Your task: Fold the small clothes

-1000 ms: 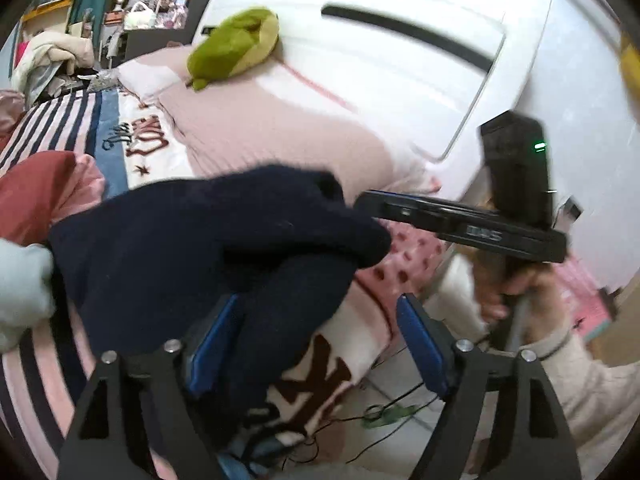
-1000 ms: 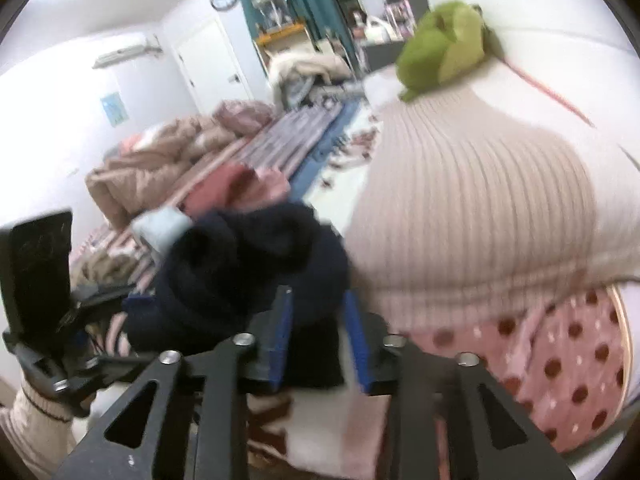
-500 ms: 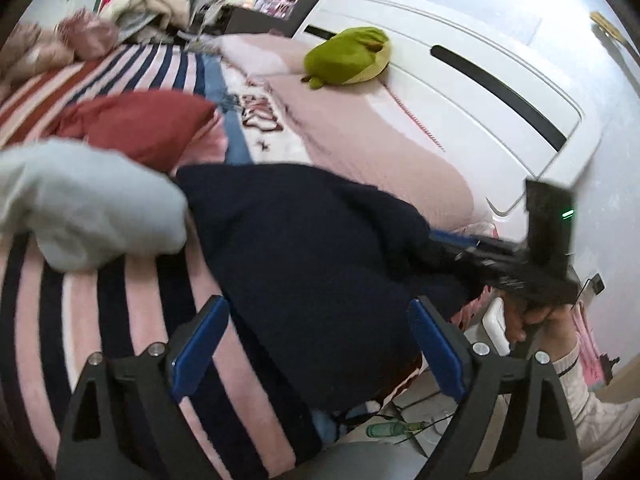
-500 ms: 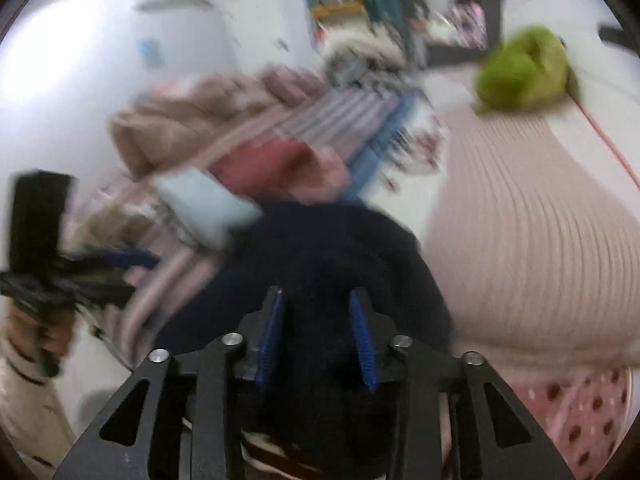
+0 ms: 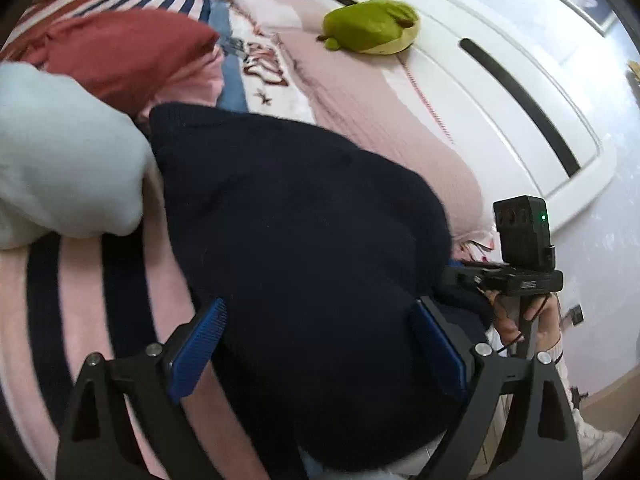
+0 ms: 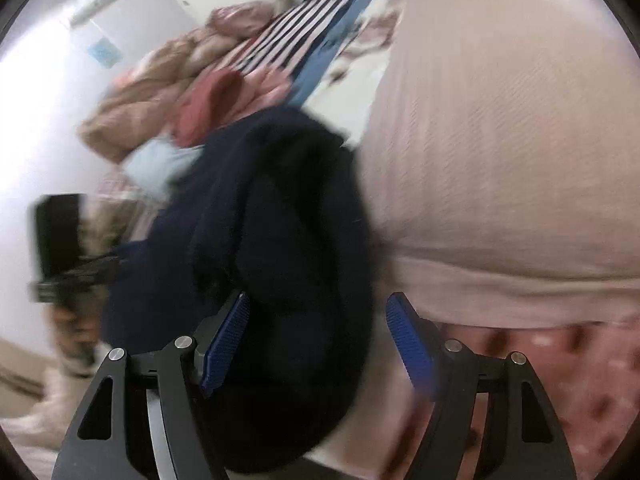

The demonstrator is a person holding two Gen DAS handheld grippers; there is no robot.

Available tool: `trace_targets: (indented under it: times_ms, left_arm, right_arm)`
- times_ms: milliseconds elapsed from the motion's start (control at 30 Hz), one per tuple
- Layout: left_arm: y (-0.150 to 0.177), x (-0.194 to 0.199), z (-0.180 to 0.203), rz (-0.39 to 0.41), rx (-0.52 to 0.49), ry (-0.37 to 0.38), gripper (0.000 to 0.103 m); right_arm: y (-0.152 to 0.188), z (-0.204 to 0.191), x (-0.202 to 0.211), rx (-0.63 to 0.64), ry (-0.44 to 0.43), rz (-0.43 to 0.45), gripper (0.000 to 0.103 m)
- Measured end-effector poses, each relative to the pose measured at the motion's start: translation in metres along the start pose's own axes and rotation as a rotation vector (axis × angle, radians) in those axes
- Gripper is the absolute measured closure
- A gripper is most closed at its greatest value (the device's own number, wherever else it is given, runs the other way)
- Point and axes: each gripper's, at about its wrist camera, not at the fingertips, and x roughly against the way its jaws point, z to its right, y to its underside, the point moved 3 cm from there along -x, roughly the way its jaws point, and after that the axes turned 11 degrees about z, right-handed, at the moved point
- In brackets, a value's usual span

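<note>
A dark navy knit garment (image 5: pixel 304 240) lies bunched on the striped bed, near its edge; it also shows in the right wrist view (image 6: pixel 280 240). My left gripper (image 5: pixel 320 344) is open, its blue pads either side of the garment's near end. My right gripper (image 6: pixel 318 336) is open too, with the garment's fold lying between its blue pads. The right gripper's body (image 5: pixel 516 256) shows at the garment's right side in the left wrist view, and the left gripper's body (image 6: pixel 60 248) at the left of the blurred right wrist view.
A light blue garment (image 5: pixel 64 160) and a red one (image 5: pixel 120 48) lie left of the navy one. A pink ribbed pillow (image 5: pixel 380 120), a green plush (image 5: pixel 372 26) and the white headboard (image 5: pixel 500 60) are beyond. The bed edge and floor are at lower right.
The navy garment has come down from the air onto the bed. My right gripper, shut on it before, has opened. My left gripper stays open and has moved in over it.
</note>
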Motion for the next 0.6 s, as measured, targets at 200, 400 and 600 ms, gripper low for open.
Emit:
trace_targets:
  times_ms: [200,400,600]
  left_arm:
    - [0.001,-0.028,-0.010,-0.030,0.086,-0.017,0.034]
    - [-0.004,0.000,0.012,0.051,0.031,-0.044,0.076]
    - [-0.026,0.085,0.048,0.181,-0.079,-0.079,0.076]
  right_arm:
    - [-0.008,0.010,-0.050,-0.080,-0.200,-0.159,0.035]
    - [-0.013,-0.009,-0.065,-0.068,-0.292,-0.106,0.049]
    - [-0.017,-0.066,-0.034,0.007,-0.382,0.032,0.058]
